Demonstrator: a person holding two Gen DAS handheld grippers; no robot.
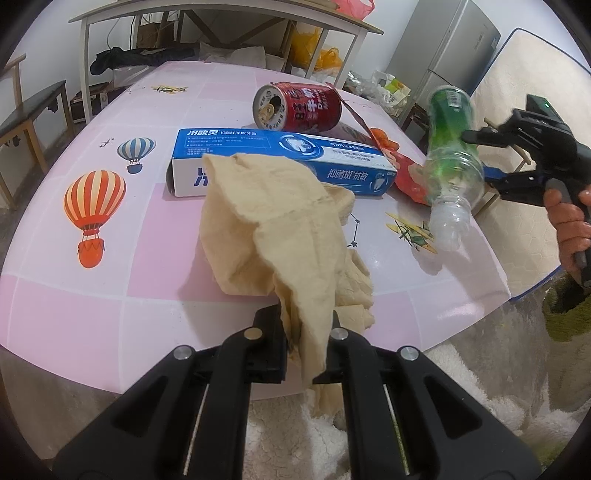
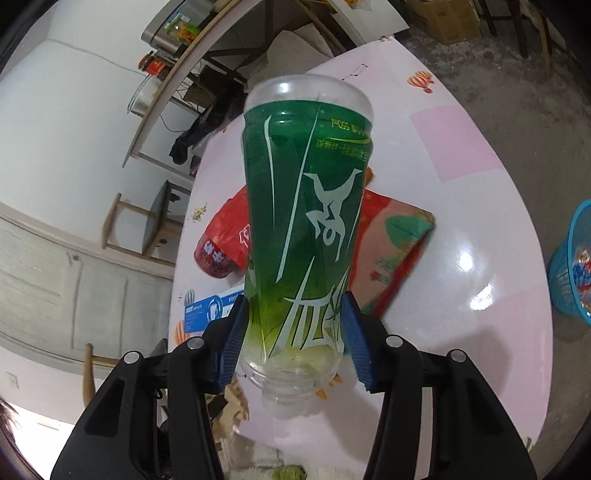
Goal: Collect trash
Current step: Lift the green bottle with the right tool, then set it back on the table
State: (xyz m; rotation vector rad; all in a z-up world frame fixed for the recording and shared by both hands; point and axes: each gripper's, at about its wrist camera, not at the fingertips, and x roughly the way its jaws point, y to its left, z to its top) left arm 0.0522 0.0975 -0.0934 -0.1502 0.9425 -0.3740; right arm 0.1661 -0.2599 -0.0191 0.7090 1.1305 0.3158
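My left gripper (image 1: 308, 325) is shut on a crumpled beige tissue (image 1: 273, 229) that hangs over the pink table's (image 1: 74, 314) near edge. My right gripper (image 2: 293, 325) is shut on an empty clear bottle with a green label (image 2: 306, 221), held above the table, neck toward the camera; the bottle also shows in the left wrist view (image 1: 450, 166). On the table lie a blue toothpaste box (image 1: 295, 155), a red can (image 1: 299, 107) on its side and a red snack wrapper (image 2: 391, 236).
A blue plastic basket (image 2: 572, 266) holding some trash stands on the floor to the right of the table. A white desk (image 1: 221, 14), a bench (image 1: 29, 110) and a fridge (image 1: 447, 48) stand behind the table. A fluffy white rug (image 1: 295, 435) lies below the near edge.
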